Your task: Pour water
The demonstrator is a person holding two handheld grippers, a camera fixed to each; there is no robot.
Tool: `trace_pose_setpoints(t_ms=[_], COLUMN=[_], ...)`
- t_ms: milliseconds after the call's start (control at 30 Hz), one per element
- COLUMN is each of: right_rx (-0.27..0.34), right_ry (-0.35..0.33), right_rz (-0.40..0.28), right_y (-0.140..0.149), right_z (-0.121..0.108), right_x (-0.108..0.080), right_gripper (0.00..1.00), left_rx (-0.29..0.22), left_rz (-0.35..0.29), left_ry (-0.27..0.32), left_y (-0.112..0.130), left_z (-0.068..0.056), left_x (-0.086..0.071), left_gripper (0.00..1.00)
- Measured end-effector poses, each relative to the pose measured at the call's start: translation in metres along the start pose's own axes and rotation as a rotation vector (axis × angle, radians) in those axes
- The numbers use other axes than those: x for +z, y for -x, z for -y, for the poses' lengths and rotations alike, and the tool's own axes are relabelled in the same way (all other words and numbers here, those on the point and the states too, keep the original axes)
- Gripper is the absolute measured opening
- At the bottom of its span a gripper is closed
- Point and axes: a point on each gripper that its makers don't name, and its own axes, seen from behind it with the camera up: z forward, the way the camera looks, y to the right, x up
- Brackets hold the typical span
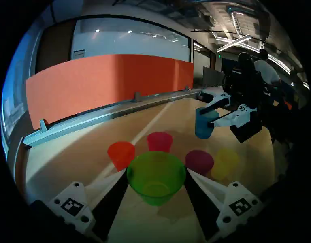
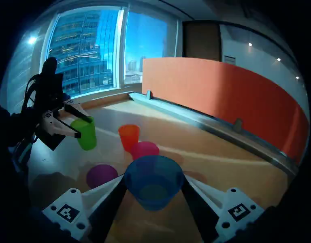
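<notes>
Above the table (image 1: 66, 162) our left claw (image 1: 156, 173) clamps the green cup (image 1: 156, 184), right claw (image 2: 154, 178) the blue cup (image 2: 154, 192); pouring seems unstarted.

The green cup (image 1: 156, 178), lower centre of your left gripper view, is see-through tinted plastic with a glossy skin. The blue cup (image 2: 154, 182), low in your right gripper view, looks the same. Your bench (image 1: 66, 158) is smooth, pale wood-look with a soft sheen. Upper left, the orange partition (image 1: 107, 81) looks matt and its rail (image 1: 94, 119) dull metal.
</notes>
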Motion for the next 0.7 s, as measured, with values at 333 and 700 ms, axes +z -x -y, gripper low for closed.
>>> trace_pose_setpoints(t_ms=[333, 700], right_rx=[-0.007, -0.027], right_ry=[0.037, 0.062], right_rz=[-0.083, -0.176], right_y=[-0.023, -0.044], right_z=[0.007, 0.022], right_x=[-0.049, -0.085], right_gripper=[0.92, 0.92], left_rx=[0.017, 0.028], left_rz=[-0.077, -0.164], left_ry=[-0.010, -0.019], left_y=[-0.029, -0.056], left_z=[-0.019, -0.041], left_x=[-0.029, -0.054], left_gripper=[0.90, 0.90])
